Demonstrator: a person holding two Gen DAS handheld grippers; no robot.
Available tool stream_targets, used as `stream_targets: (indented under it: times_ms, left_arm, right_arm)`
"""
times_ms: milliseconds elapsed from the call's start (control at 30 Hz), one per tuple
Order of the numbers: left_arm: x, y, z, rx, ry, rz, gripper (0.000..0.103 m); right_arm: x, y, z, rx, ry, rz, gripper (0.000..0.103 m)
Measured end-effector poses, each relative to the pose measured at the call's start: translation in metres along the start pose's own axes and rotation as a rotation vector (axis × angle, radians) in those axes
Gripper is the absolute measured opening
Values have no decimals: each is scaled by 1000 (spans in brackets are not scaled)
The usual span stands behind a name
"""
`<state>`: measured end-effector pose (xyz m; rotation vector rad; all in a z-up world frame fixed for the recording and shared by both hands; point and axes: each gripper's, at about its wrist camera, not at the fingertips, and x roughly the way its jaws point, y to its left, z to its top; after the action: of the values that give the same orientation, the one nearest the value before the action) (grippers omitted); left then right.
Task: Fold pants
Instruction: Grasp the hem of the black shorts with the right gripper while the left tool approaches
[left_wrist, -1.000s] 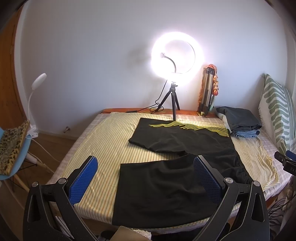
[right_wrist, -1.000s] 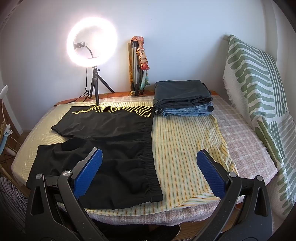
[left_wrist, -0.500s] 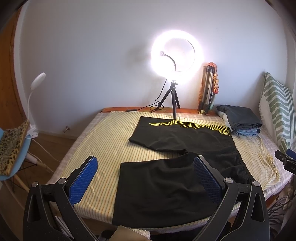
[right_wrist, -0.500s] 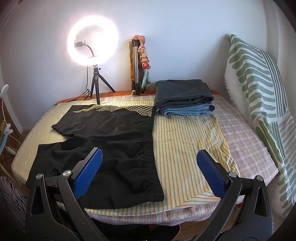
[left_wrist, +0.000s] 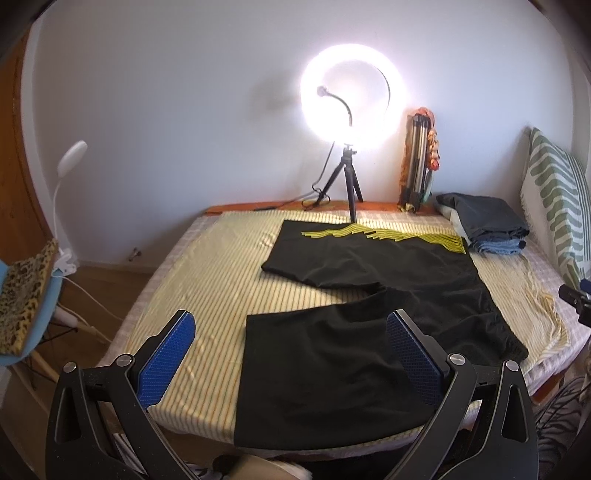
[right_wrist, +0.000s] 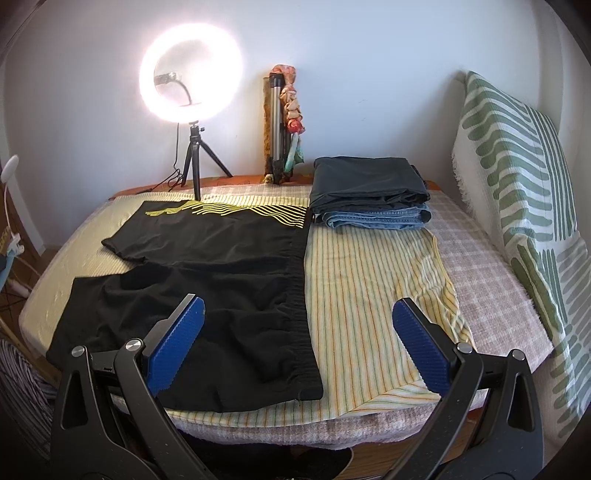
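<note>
Your left gripper (left_wrist: 290, 347) and right gripper (right_wrist: 297, 332) are spread wide, holding nothing. The black pants (right_wrist: 221, 266) lie flat on the striped sheet (right_wrist: 362, 280), beside the folded clothes stack (right_wrist: 369, 195); no legible writing.

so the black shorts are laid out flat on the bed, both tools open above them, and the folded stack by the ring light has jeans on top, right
Not quite: in the folded stack the jeans lie at the bottom, under a dark grey garment, as the right wrist view shows. The rest holds: black shorts flat on the bed, left tool and right tool open.
</note>
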<state>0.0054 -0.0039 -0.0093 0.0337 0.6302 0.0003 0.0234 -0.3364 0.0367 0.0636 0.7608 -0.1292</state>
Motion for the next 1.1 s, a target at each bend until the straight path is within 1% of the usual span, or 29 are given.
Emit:
stream_targets:
  times_ms: [67, 133, 200, 300, 367, 433, 467, 500, 533, 567, 600, 633, 700, 733, 767, 800, 900, 1000, 1100]
  left_arm:
    - [5, 6, -2, -2, 21, -22, 103]
    - [9, 11, -3, 1, 34, -21, 103]
    - [13, 15, -5, 25, 38, -22, 103]
    - [19, 18, -9, 81, 43, -38, 102]
    - [23, 17, -12, 119, 52, -63, 95]
    - [29, 14, -17, 155, 68, -96, 86]
    - [34, 12, -21, 176, 91, -127, 83]
    - [38, 11, -24, 184, 108, -145, 79]
    - [45, 9, -29, 198, 145, -176, 74]
    - [50, 7, -33, 208, 173, -205, 71]
    - [55, 4, -37, 220, 197, -231, 64]
    - [58, 3, -40, 227, 214, -242, 56]
    - [67, -2, -47, 242, 254, -274, 49]
    - [70, -3, -50, 244, 273, -295, 48]
    - [74, -5, -52, 246, 295, -313, 46]
    - [76, -7, -54, 253, 309, -338, 44]
    - [79, -14, -57, 280, 326, -365, 43]
    - [82, -17, -60, 310, 346, -389, 43]
    - [85, -17, -62, 319, 370, -410, 43]
  right_arm:
    - [1, -1, -1, -15, -1, -1, 103]
    - [5, -4, -4, -26, 4, 15, 103]
    - [6, -5, -3, -54, 15, 28, 103]
    - [9, 2, -7, -158, 27, 40, 103]
    - [13, 8, -12, -244, 46, 64, 102]
    - [18, 12, -17, -313, 74, 96, 98]
    - [20, 15, -20, -351, 88, 109, 96]
    - [23, 19, -24, -394, 105, 125, 95]
    - [26, 22, -29, -436, 124, 141, 94]
    - [29, 26, -35, -479, 150, 152, 90]
    - [33, 31, -43, -529, 183, 165, 85]
    - [37, 34, -48, -572, 210, 183, 84]
    - [44, 42, -60, -670, 261, 218, 78]
    - [48, 45, -65, -711, 282, 226, 76]
    - [51, 48, -69, -746, 300, 232, 72]
    - [56, 50, -74, -790, 326, 239, 68]
    - [69, 55, -85, -862, 384, 253, 62]
    - [78, 59, -91, -924, 427, 257, 61]
    - [85, 64, -96, -991, 436, 242, 61]
